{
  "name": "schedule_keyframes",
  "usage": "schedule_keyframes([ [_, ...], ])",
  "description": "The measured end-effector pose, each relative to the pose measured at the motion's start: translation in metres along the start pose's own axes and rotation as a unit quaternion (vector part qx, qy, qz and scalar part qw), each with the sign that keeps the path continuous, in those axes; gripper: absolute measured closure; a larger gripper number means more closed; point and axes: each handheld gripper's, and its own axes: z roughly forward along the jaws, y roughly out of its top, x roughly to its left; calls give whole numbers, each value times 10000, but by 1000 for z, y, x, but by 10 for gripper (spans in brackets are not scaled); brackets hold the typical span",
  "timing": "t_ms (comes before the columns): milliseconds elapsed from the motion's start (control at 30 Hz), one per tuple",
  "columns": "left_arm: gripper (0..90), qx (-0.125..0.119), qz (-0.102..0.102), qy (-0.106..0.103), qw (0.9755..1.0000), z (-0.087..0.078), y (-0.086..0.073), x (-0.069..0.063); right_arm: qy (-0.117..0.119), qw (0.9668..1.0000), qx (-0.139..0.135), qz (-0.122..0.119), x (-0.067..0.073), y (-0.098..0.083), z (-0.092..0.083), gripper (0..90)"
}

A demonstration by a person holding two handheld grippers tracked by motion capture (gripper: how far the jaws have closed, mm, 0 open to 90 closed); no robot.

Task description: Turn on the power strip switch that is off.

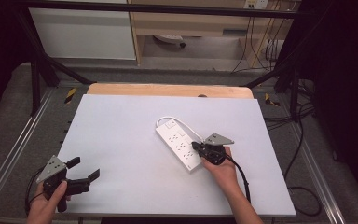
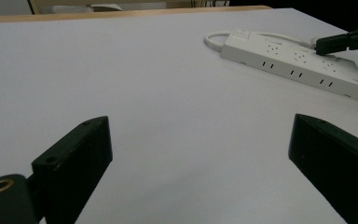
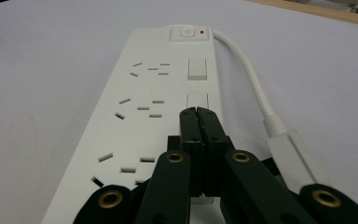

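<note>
White power strip (image 3: pixel 154 102) | under right hand-held gripper (image 3: pixel 199 112) tips | jaws closed, empty

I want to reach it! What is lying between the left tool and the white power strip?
Nothing: the high view shows bare white table between left tool and power strip.
</note>
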Motion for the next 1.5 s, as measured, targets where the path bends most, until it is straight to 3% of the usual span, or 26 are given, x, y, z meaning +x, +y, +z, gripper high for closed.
schedule_keyframes([
  [500,62,-4,-6,12,10000,0,0,0,33,9999,-110,34,1,4,-5,897],
  [1500,62,3,-8,11,10000,0,0,0,167,9992,-298,226,0,18,-23,731],
])
